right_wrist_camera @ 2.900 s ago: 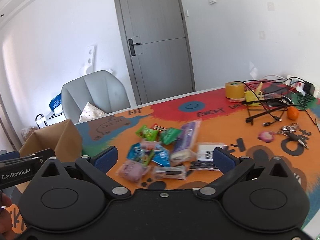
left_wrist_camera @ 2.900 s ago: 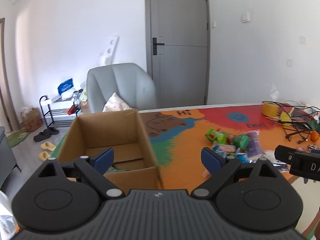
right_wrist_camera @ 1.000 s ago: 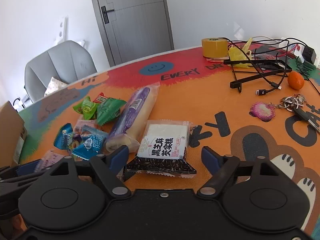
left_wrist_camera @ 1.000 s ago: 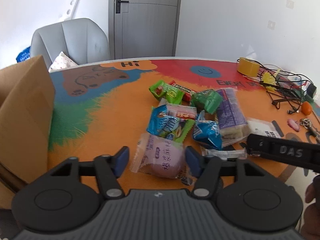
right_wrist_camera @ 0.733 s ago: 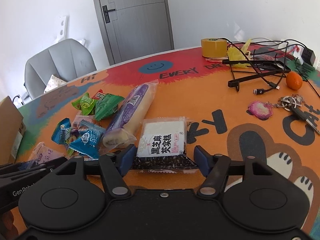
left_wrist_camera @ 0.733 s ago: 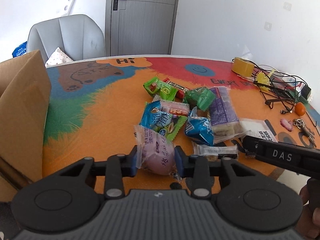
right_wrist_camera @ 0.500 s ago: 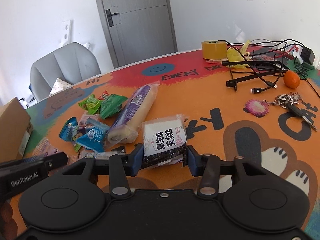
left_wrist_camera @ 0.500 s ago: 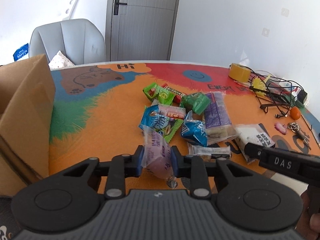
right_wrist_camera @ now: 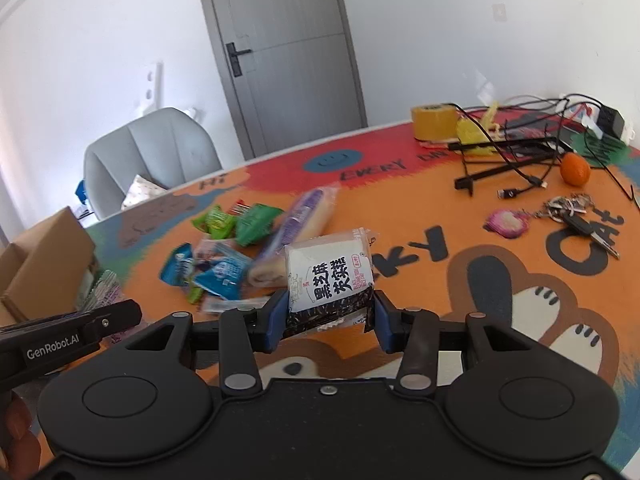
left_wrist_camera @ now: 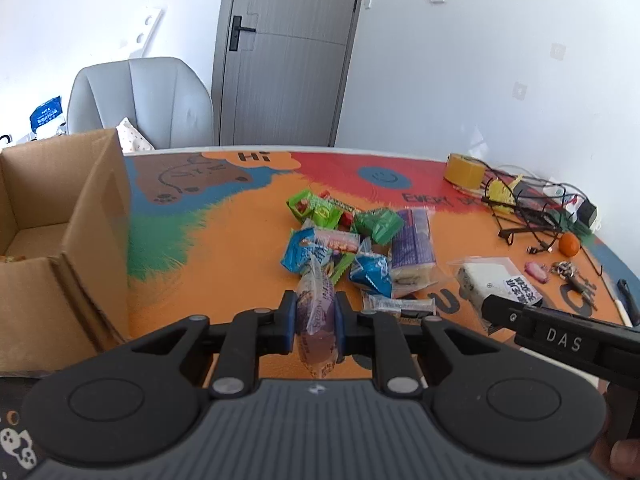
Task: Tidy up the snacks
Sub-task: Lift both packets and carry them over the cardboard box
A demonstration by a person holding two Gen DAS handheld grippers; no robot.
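Left claw [left_wrist_camera: 315, 317] grips a purple packet [left_wrist_camera: 317, 312], right claw [right_wrist_camera: 327, 312] a sesame cake [right_wrist_camera: 329, 276], both lifted off the tabletop [left_wrist_camera: 224, 248]; box [left_wrist_camera: 60, 240] open at left, snack pile [left_wrist_camera: 352, 236] ahead.

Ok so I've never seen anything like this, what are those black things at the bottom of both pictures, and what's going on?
Those are two handheld grippers; a person holds one in each hand, and each carries a wide-angle camera looking out along its two fingers. One picture comes from the left gripper, the other from the right gripper. The left one is clamped on a purple snack packet; the right one holds a black-and-white sesame snack pack. More snack packets lie on the colourful table mat, beside a tape roll, cables, keys and a small orange. An open cardboard box stands at the left.
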